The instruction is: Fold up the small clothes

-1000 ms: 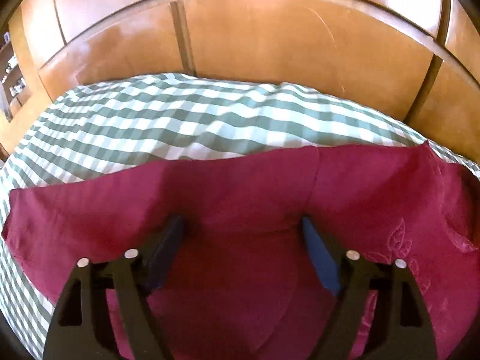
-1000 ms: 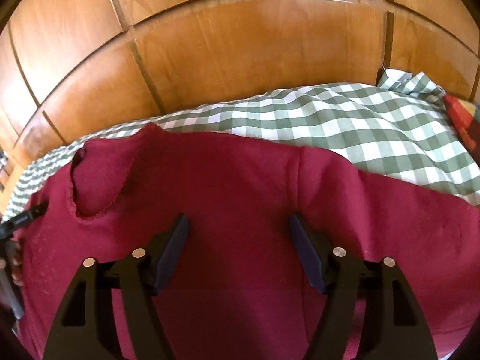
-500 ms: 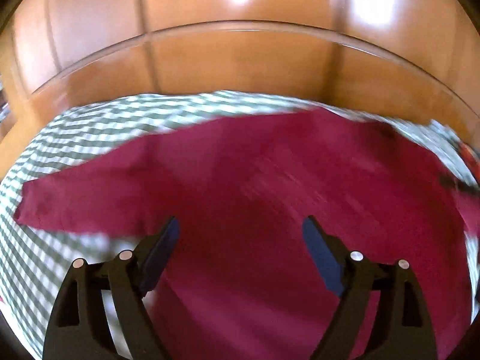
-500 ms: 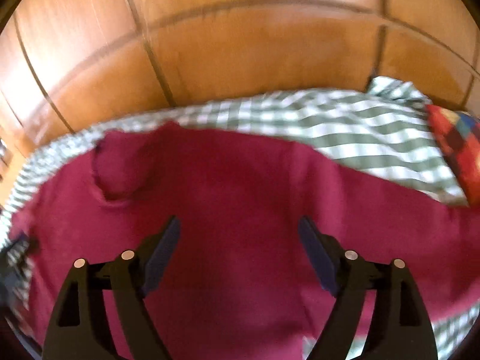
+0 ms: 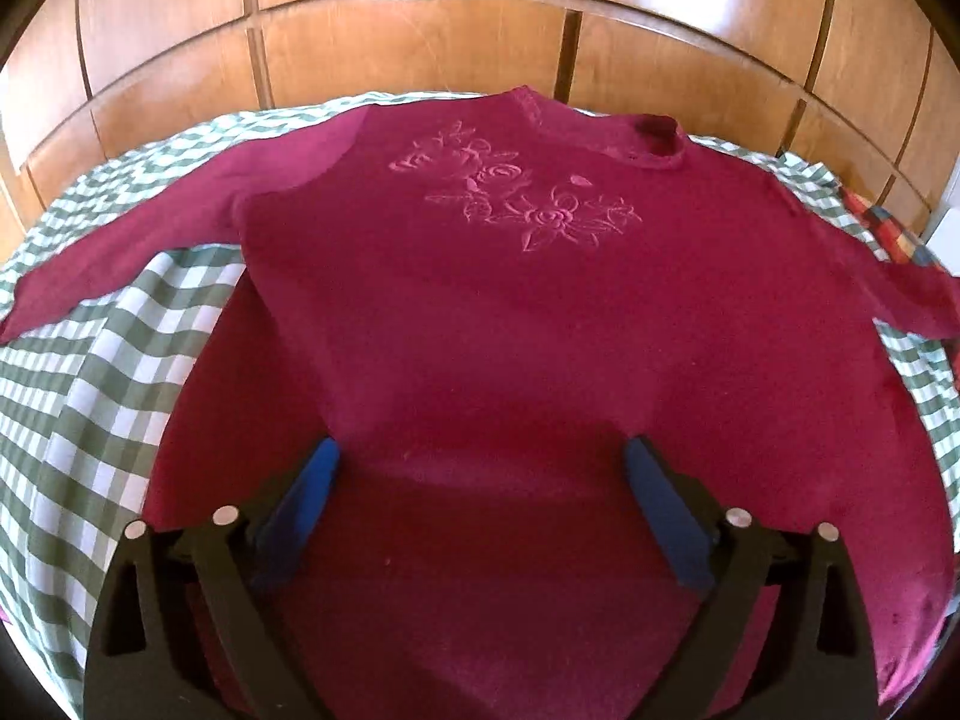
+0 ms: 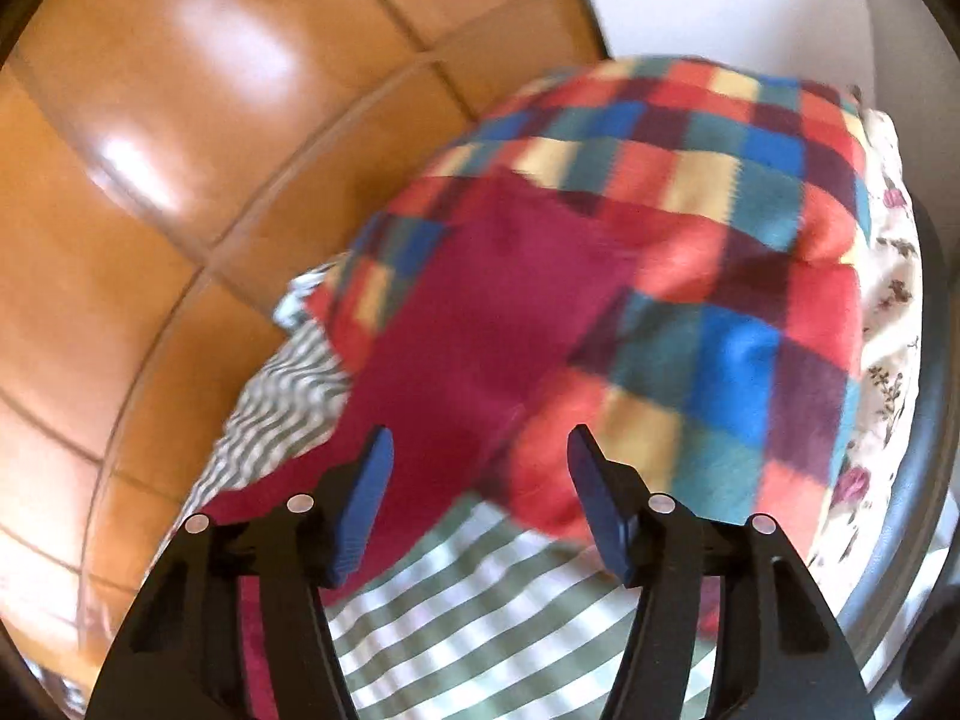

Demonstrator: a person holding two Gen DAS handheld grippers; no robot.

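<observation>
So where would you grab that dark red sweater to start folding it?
Probably by a sleeve end. The sweater lies flat, front up, on the checked cloth, sleeves spread out sideways. The right gripper, jaws closing with nothing pinched yet, faces the sleeve draped onto the colourful blanket. Come in from the outer end and pinch its edge.

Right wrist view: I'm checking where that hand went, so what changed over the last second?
It swung off the sweater's body toward the sleeve end lying on the multicoloured blanket; the right gripper is closing, nothing pinched. The left gripper backed off, so the whole maroon sweater shows, and is opening. The sweater stays flat on the checked sheet.
</observation>
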